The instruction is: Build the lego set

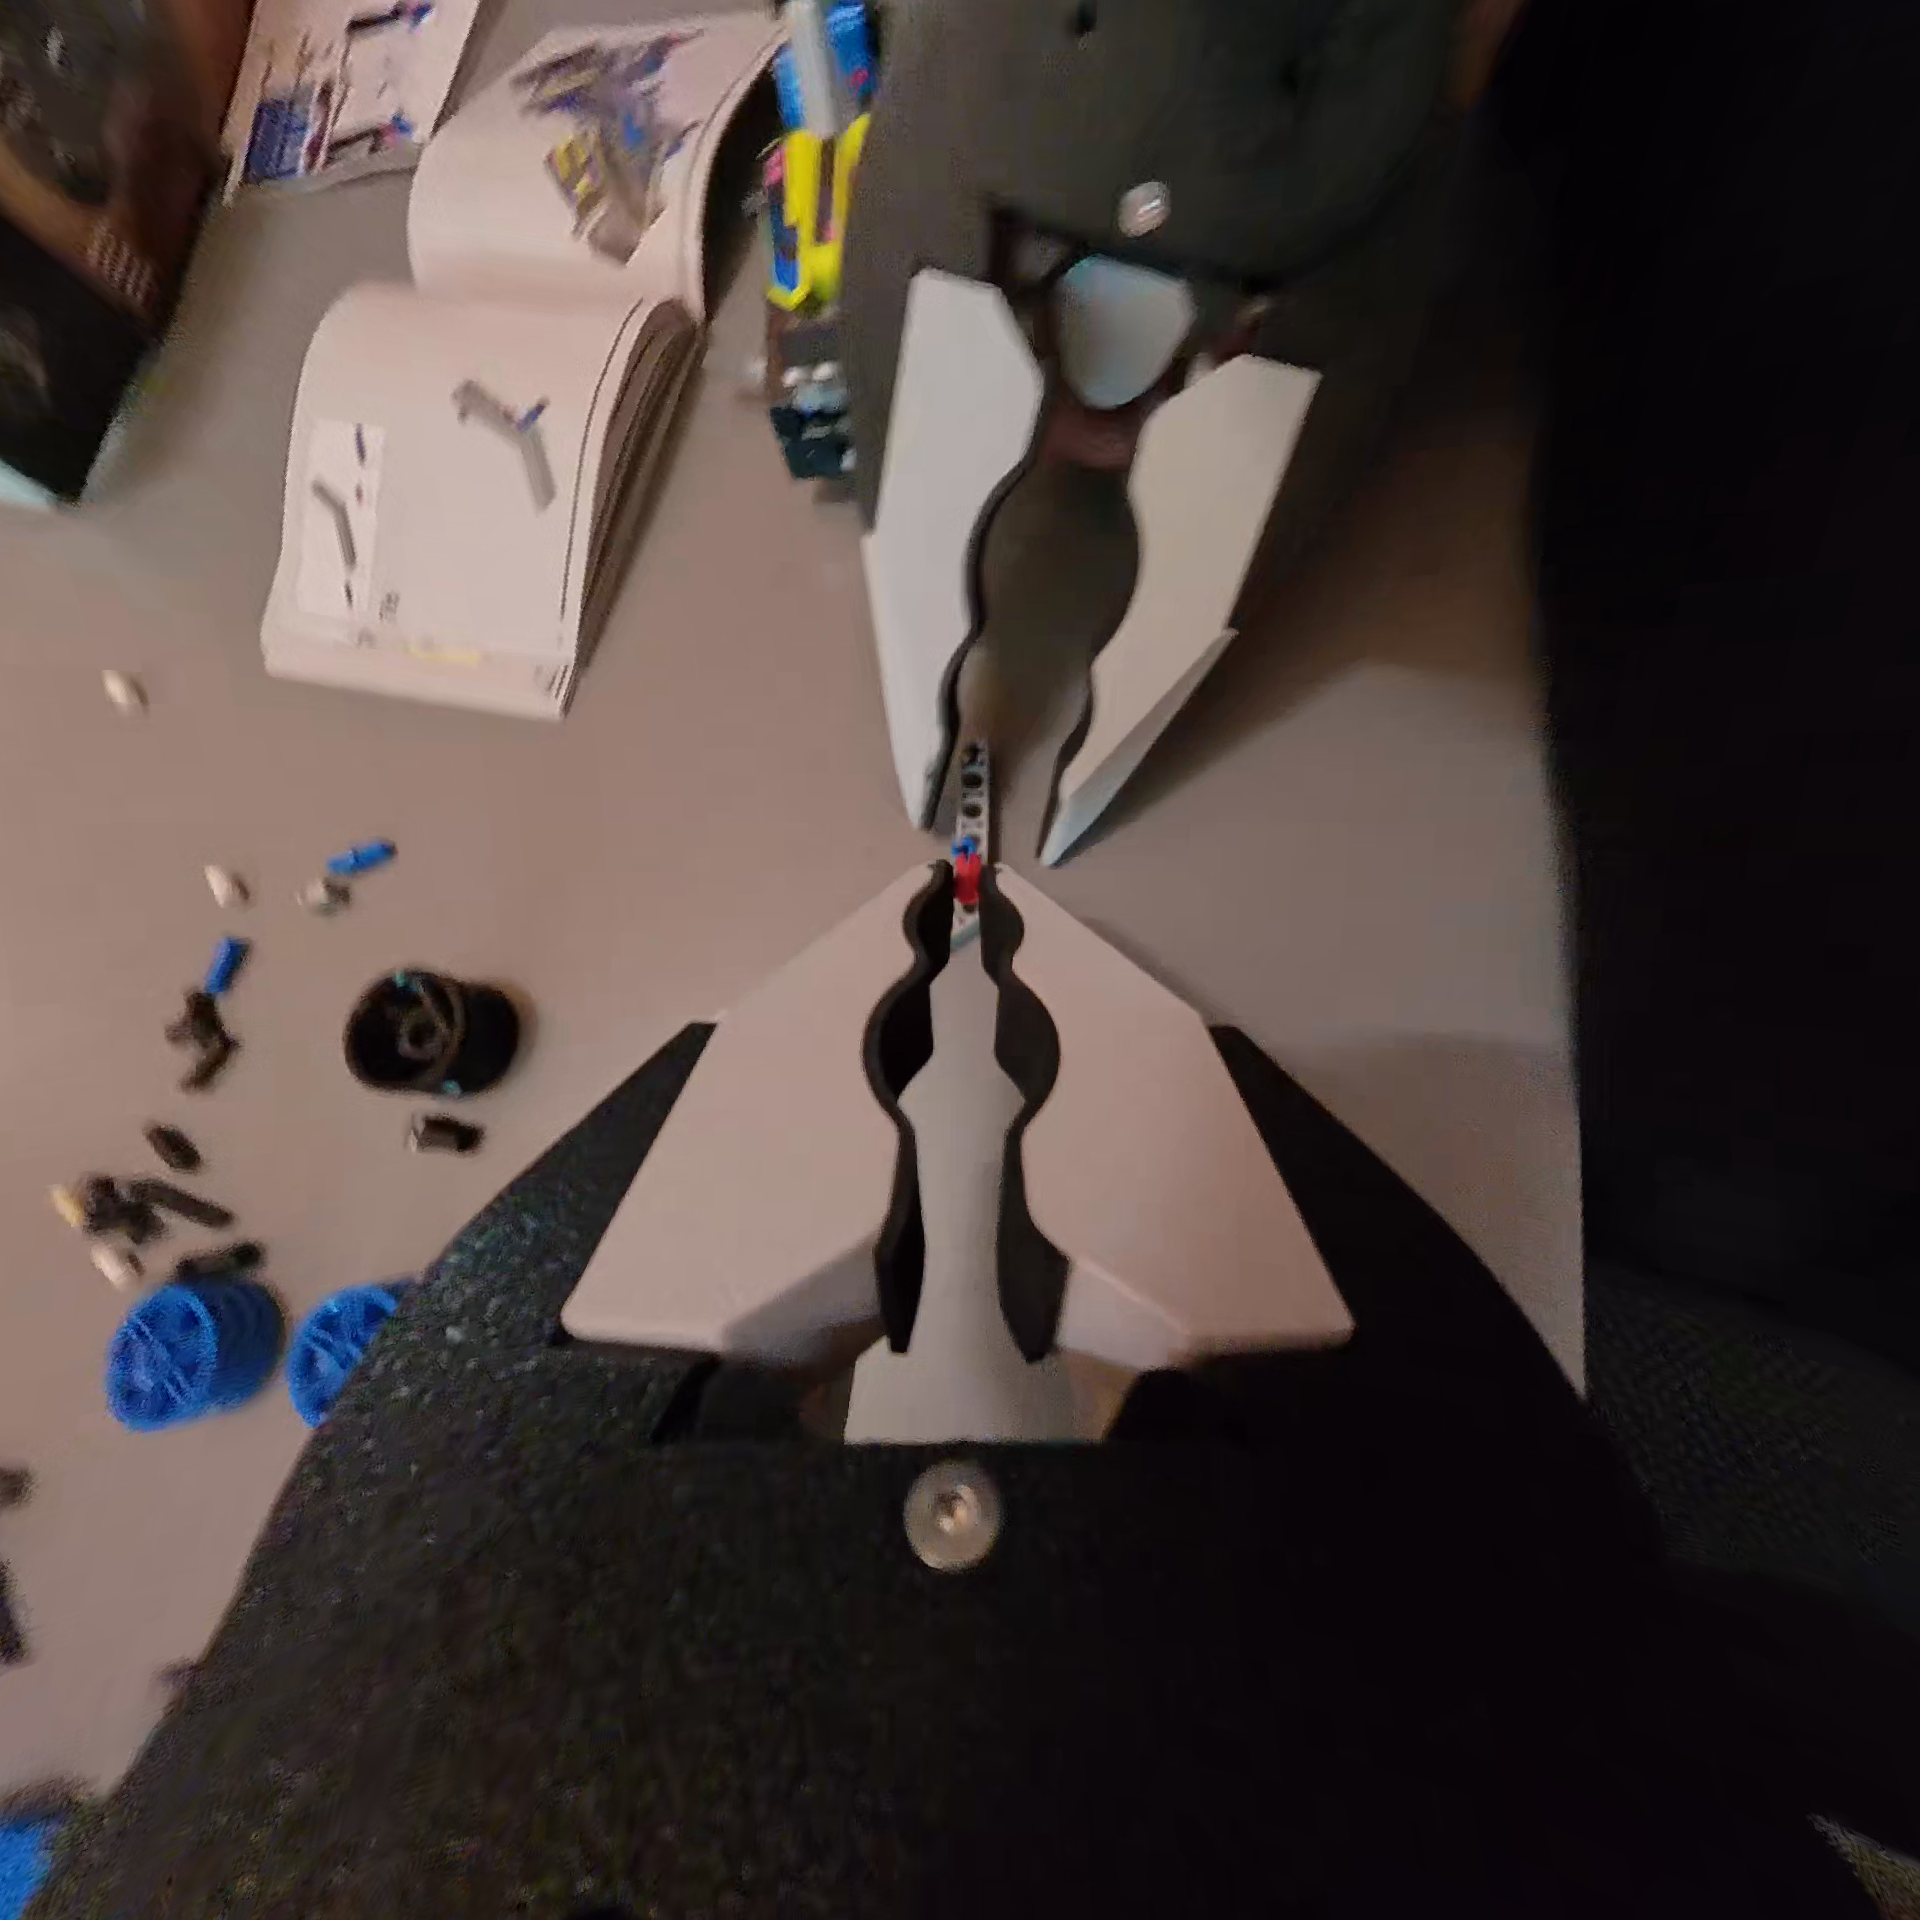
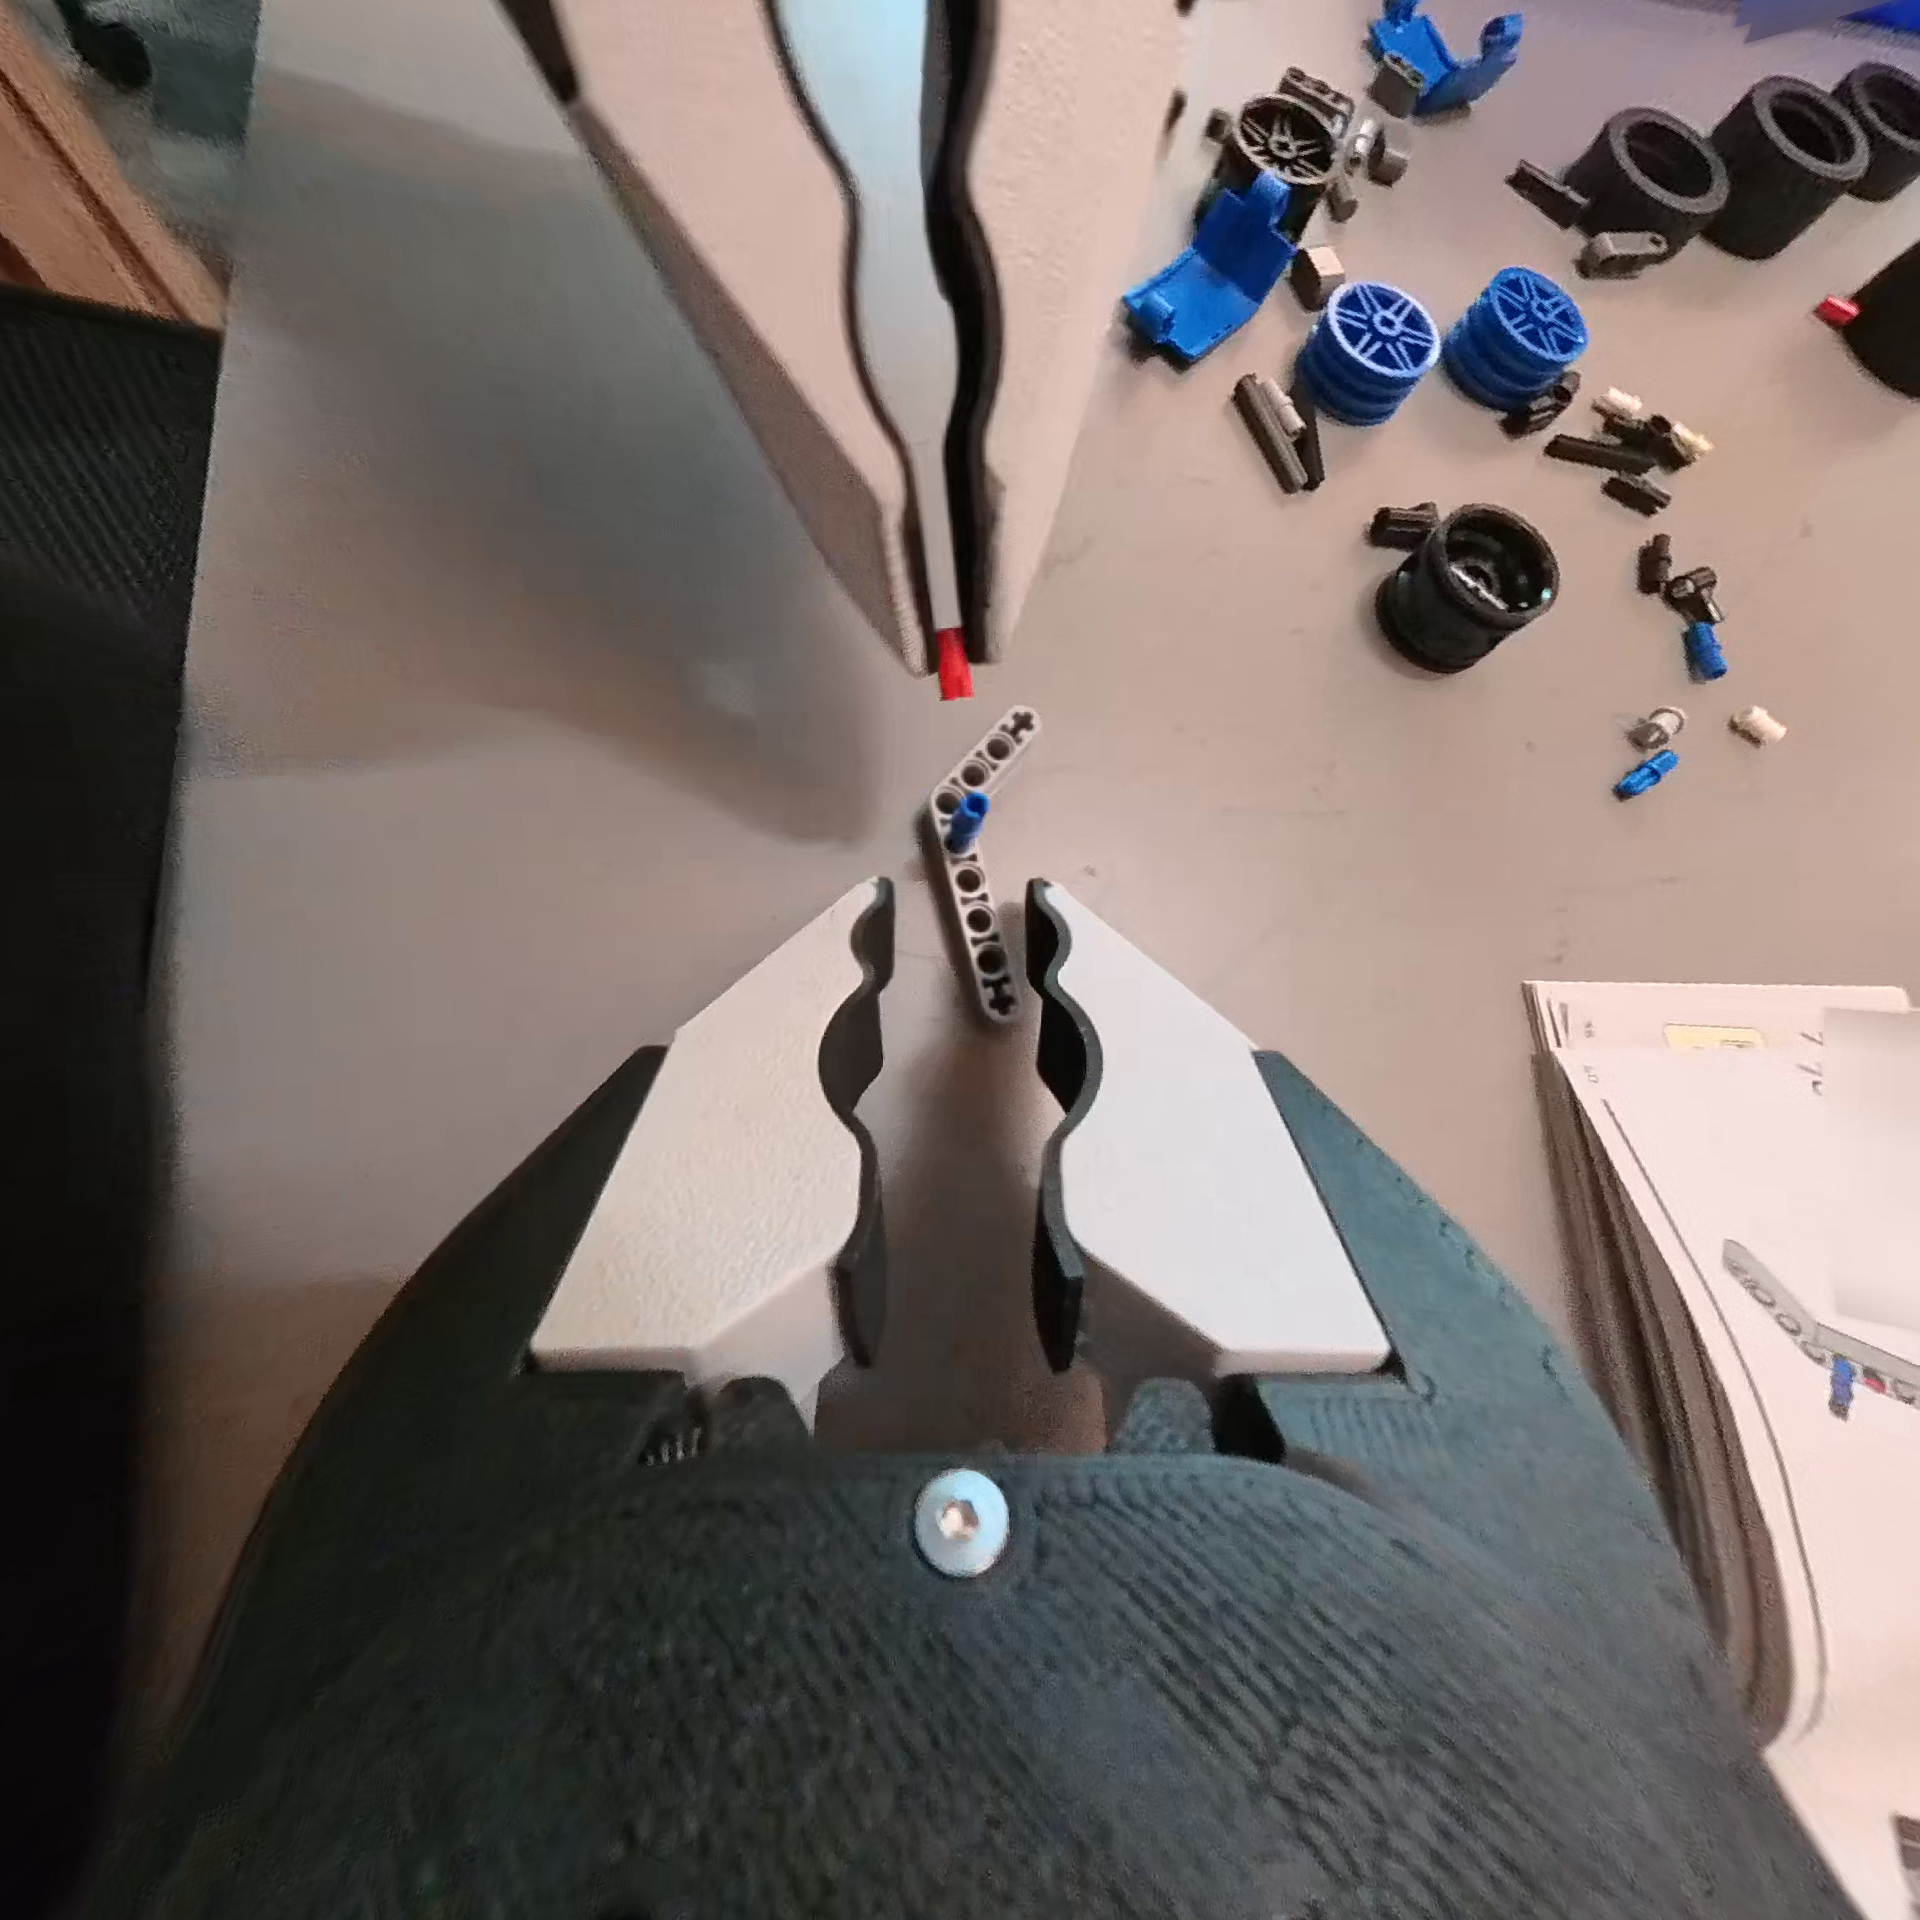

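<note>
The left gripper (image 2: 951, 649) is clamped on a small red pin (image 2: 952, 665), its fingertips pressing it just above the far end of a bent grey beam (image 2: 971, 873). That beam lies flat on the desk (image 2: 1299, 831) near its edge, with 1 blue pin (image 2: 966, 816) standing in its bend. The right gripper (image 2: 958, 904) stands apart, the beam's near end between its pads, neither pressing it. 2 blue wheels (image 2: 1439, 343), black tyres (image 2: 1470, 582) and loose pins lie further in; an open booklet (image 2: 1766, 1247) sits beside.

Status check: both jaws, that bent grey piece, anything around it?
Left gripper shut on red peg. Right gripper open, straddling bent grey beam with blue pin on table. Nothing between them.
</note>
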Tool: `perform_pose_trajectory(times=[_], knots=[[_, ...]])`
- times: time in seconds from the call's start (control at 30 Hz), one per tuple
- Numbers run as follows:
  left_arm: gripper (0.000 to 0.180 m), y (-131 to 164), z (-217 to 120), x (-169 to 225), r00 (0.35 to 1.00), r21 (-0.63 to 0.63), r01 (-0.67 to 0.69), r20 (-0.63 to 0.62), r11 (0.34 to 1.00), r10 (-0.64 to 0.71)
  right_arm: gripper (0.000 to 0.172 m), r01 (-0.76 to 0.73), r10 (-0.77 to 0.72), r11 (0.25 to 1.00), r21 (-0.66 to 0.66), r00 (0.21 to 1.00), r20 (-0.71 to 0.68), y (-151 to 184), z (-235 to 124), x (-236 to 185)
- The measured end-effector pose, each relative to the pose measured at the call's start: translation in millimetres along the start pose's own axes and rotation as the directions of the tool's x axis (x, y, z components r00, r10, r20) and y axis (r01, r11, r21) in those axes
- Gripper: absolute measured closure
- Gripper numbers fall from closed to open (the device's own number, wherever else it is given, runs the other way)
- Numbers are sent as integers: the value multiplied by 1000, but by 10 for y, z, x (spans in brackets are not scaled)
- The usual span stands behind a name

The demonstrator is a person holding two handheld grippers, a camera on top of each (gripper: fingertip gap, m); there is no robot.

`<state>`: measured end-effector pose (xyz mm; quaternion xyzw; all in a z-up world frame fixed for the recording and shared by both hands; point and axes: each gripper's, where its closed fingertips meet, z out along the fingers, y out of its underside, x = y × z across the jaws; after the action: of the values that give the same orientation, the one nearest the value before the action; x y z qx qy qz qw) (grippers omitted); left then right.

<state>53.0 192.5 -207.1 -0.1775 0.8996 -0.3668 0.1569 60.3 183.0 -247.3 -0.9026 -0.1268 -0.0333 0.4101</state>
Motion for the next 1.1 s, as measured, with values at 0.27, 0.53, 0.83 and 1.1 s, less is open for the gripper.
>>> perform_pose_trajectory(times=[0.27, 0.53, 0.83, 1.1], knots=[[179, -46, 167, 12, 924, -286, -381, -103, 879, 367, 165, -21, 22, 1000, 17, 998, -51, 54, -46, -8], [179, -32, 321, 35, 865, -360, -497, -272, 790, 421, 166, -49, 49, 999, 18, 999, -9, 108, -105, -46], [179, 31, 386, 134, 905, -427, -403, -315, 809, 285, 167, 49, -47, 998, 32, 997, -63, 119, -149, -59], [179, -19, 368, 98, 894, -450, -434, -320, 781, 313, 165, 46, -45, 998, 33, 999, -9, 162, -190, -95]])
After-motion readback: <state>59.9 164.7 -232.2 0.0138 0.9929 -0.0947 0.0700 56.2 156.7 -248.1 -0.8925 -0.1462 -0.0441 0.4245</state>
